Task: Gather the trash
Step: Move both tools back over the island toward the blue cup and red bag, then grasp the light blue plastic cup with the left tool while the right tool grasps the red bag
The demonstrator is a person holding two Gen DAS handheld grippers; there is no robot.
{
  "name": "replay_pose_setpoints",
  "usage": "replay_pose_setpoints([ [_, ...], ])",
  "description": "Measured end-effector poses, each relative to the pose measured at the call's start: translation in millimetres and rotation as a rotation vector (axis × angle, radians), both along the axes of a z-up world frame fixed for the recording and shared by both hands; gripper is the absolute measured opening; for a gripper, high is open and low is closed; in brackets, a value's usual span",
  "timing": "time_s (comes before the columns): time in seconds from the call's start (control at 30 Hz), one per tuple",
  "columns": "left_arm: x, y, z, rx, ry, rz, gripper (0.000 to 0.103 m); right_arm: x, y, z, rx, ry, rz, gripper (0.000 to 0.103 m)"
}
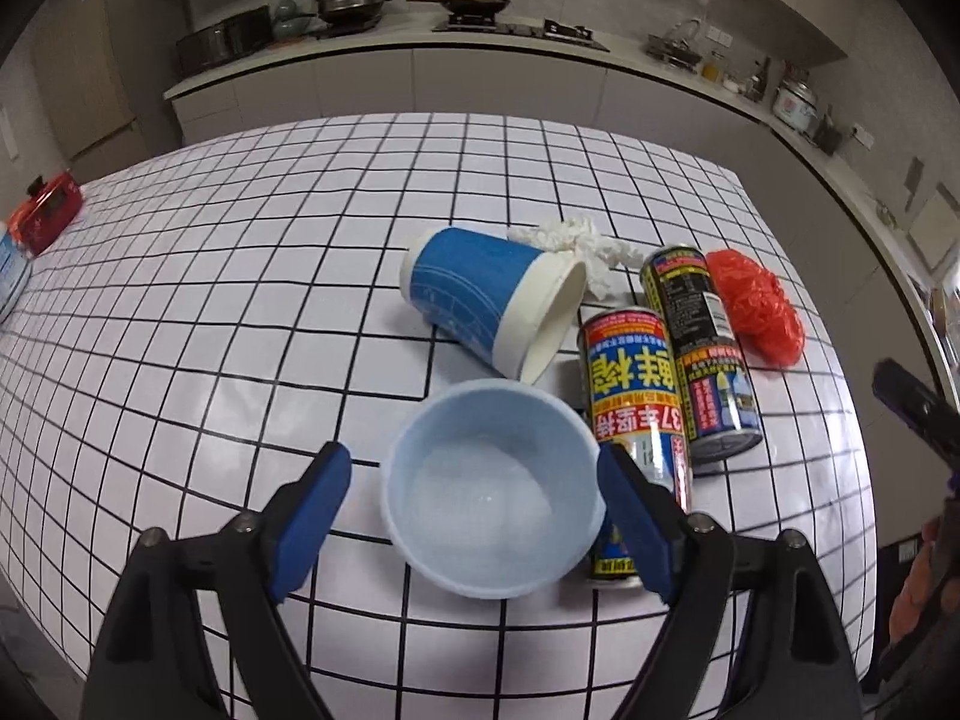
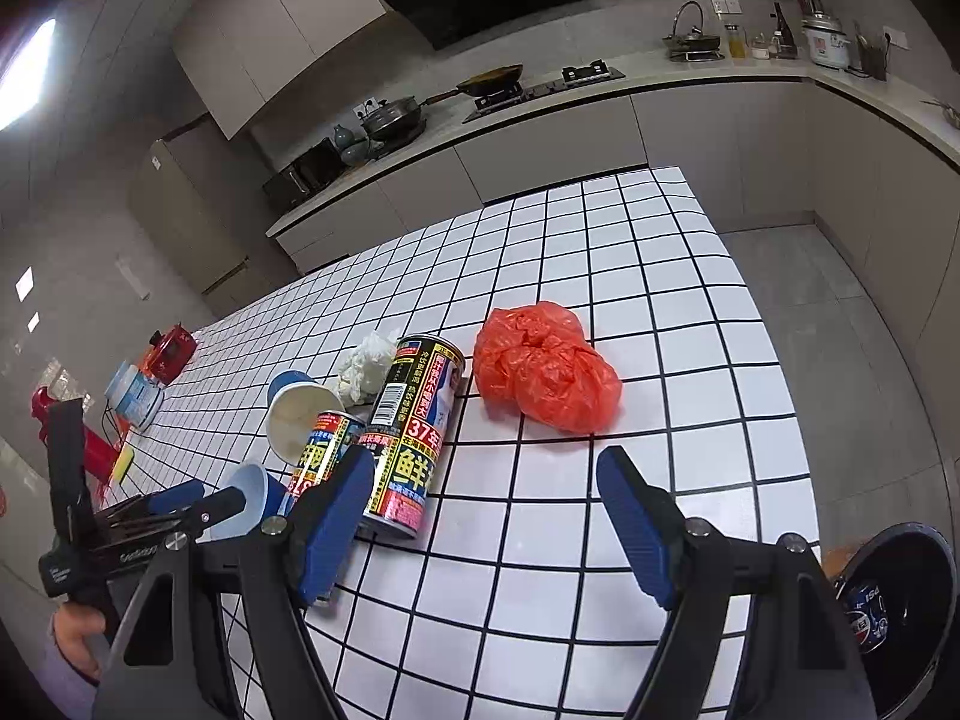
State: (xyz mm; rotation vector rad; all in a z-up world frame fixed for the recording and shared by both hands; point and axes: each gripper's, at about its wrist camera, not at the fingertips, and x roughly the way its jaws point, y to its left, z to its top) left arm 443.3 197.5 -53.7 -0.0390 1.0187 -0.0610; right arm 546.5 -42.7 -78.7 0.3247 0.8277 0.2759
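Observation:
A light blue paper cup (image 1: 492, 486) lies on the tiled table between the open fingers of my left gripper (image 1: 474, 516), its mouth toward the camera. Behind it lie a blue-and-white paper cup (image 1: 486, 300), crumpled white tissue (image 1: 576, 240), two printed cans (image 1: 636, 396) (image 1: 702, 348) and a crumpled red plastic bag (image 1: 756, 306). My right gripper (image 2: 486, 516) is open and empty above the table, with the nearer can (image 2: 414, 432) just ahead of its left finger and the red bag (image 2: 546, 372) farther ahead. The left gripper (image 2: 228, 498) shows at the light blue cup (image 2: 252, 501).
A dark trash bin (image 2: 900, 612) with a Pepsi can inside stands below the table's right edge. A red object (image 2: 171, 351), a white-blue tub (image 2: 135, 396) and red items lie at the table's far left. Kitchen counters run behind.

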Motion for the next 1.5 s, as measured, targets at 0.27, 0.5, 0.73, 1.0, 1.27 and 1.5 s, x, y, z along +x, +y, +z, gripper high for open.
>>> replay_pose_setpoints([
  [0.27, 8, 2, -12, -0.021, 0.047, -0.047, 0.086, 13, 10, -6, -0.007, 0.018, -0.002, 0.078],
  [0.5, 6, -6, -10, -0.036, 0.059, -0.087, 0.086, 26, 8, -8, -0.006, 0.025, -0.012, 0.078],
  [0.73, 11, 2, -14, -0.025, 0.043, -0.064, 0.089, 36, 12, -11, -0.026, 0.03, -0.002, 0.078],
  [1.0, 11, 18, -22, -0.066, 0.08, -0.052, 0.078, 69, 5, -20, -0.066, 0.051, -0.042, 0.078],
  [1.27, 8, 27, -24, -0.112, 0.098, -0.063, 0.049, 104, 6, -46, -0.083, 0.113, -0.041, 0.078],
  [1.5, -20, 28, 2, -0.136, -0.008, -0.106, 0.093, 98, 10, -47, -0.055, 0.106, -0.03, 0.078],
])
